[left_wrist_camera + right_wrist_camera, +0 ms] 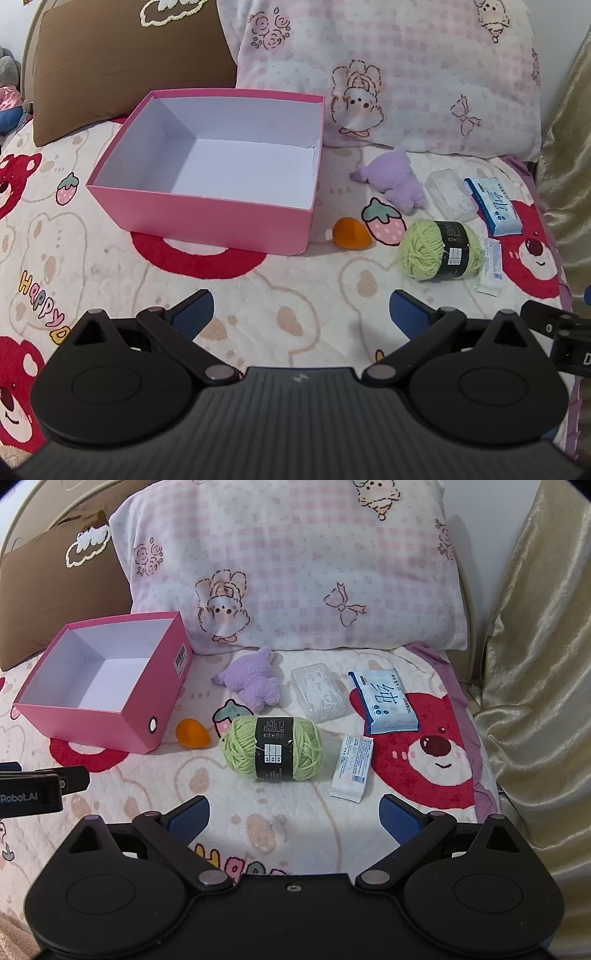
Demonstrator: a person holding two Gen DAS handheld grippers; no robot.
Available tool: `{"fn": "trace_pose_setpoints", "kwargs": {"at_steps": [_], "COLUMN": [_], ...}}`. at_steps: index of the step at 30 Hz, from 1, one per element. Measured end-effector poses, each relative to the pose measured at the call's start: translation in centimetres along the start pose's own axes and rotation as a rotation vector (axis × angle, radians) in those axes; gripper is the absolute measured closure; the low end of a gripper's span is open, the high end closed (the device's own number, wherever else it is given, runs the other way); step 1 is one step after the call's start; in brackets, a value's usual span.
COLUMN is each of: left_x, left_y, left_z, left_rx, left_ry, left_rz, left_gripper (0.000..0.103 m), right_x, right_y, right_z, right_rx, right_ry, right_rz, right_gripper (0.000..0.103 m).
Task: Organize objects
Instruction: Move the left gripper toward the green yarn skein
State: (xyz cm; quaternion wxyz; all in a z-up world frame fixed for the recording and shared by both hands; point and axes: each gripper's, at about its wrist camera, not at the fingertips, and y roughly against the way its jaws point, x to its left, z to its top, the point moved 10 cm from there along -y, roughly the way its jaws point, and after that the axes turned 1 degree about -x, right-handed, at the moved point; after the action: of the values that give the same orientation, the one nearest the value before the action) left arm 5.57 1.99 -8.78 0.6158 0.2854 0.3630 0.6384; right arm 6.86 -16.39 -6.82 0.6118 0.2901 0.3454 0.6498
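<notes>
Pink box (107,686) sits open on the bed blanket (258,812), at 10 o'clock in the right wrist view. Orange sponge (192,733) just beside its corner; green yarn (273,747), purple plush (251,681), wipes pack (384,701) at 12–1 o'clock. Left tool (301,314) and right tool (293,814) spread wide, nothing between jaws.

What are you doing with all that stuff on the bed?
Tidying up. A person holds two grippers over the bed, both open and empty. The left gripper faces the empty pink box. The right gripper faces the things still lying on the blanket: green yarn, an orange sponge, a purple plush, a clear case, a tissue pack and a white packet. Nothing has gone into the box yet.
</notes>
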Motion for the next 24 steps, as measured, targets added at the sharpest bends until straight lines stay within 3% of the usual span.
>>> {"fn": "trace_pose_setpoints", "kwargs": {"at_steps": [7, 16, 24], "left_x": [-0.53, -0.39, -0.42], "left_y": [0.17, 0.38, 0.96], "left_z": [-0.06, 0.08, 0.47], "left_rx": [0.003, -0.015, -0.038], "left_ry": [0.010, 0.002, 0.002], "left_rz": [-0.049, -0.011, -0.052], "left_gripper": [0.000, 0.000, 0.000], "right_x": [0.04, 0.07, -0.06], "right_y": [-0.19, -0.21, -0.28], "right_z": [-0.01, 0.00, 0.00], "right_rx": [0.007, 0.007, 0.009], "right_ry": [-0.001, -0.002, -0.004], "right_rz": [-0.004, -0.006, -0.008], "right_gripper": [0.003, 0.003, 0.003]}}
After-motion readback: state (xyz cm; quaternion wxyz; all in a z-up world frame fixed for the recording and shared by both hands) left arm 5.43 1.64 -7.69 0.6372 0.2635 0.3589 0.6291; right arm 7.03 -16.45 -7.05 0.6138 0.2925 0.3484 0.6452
